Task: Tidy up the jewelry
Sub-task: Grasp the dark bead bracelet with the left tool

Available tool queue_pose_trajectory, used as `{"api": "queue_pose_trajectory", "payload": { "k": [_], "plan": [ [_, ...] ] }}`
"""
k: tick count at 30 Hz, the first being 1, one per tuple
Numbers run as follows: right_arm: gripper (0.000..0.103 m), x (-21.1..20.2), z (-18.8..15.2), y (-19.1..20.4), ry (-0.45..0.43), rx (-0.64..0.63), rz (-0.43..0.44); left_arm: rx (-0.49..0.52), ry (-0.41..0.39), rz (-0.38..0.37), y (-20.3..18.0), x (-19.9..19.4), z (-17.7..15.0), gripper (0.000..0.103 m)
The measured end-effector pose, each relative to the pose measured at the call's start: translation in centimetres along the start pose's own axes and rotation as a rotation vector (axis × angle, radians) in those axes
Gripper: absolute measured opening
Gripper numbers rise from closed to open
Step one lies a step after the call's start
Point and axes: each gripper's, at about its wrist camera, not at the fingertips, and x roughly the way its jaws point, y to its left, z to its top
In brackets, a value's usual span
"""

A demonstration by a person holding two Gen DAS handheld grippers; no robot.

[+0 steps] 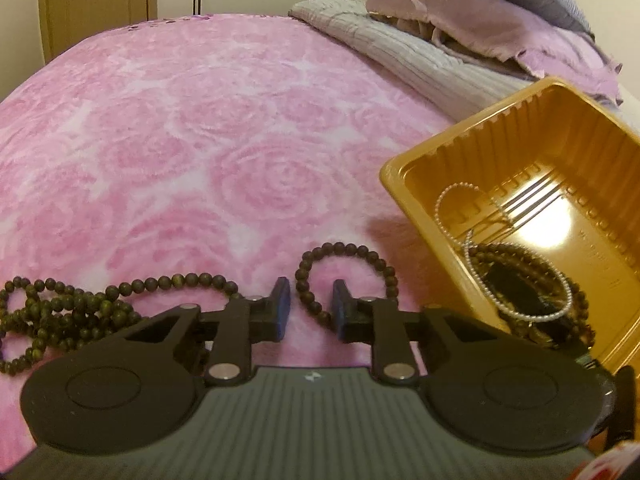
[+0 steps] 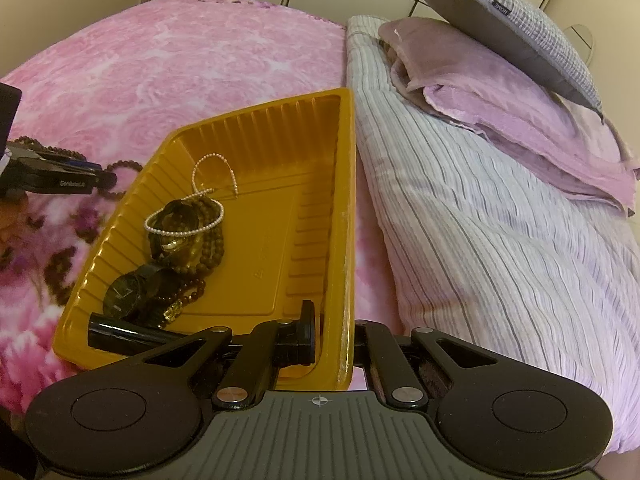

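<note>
Blue-padded fingers (image 1: 282, 304) of the left gripper (image 1: 308, 306) are held released astride a dark bead bracelet (image 1: 346, 276) on the bed (image 1: 200, 140), seemingly for pickup. The gold tray (image 2: 344, 208), already holding jewelry, is clenched at its wall by the right gripper (image 2: 332, 332), probably to steady it.

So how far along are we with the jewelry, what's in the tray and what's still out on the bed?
Done: the pearl strand, a black watch and some dark beads sit in the gold tray.

In hand: the right gripper clamps the tray's rim; the left gripper is open around the small bead bracelet.

Left: that bracelet and the long bead necklace on the pink blanket.
</note>
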Motion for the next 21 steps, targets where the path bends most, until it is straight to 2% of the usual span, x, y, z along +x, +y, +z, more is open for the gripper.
{"api": "queue_pose_trajectory", "payload": {
  "k": [3,7,13,21],
  "plan": [
    [0.005,0.1,-0.1,0.0,0.002,0.003,0.0,0.013,0.002,-0.002,-0.1,-0.2,0.0,0.007],
    [0.005,0.1,-0.1,0.0,0.001,0.002,0.0,0.067,-0.051,-0.009,-0.5,-2.0,-0.4,0.006],
    [0.005,-0.1,-0.2,0.1,-0.008,0.006,-0.001,0.087,-0.122,-0.045,-0.8,-6.1,-0.5,0.006],
    [0.006,-0.4,-0.3,0.2,-0.017,0.007,0.001,0.111,-0.164,-0.059,-0.8,-10.5,-1.0,0.006]
  ]
}}
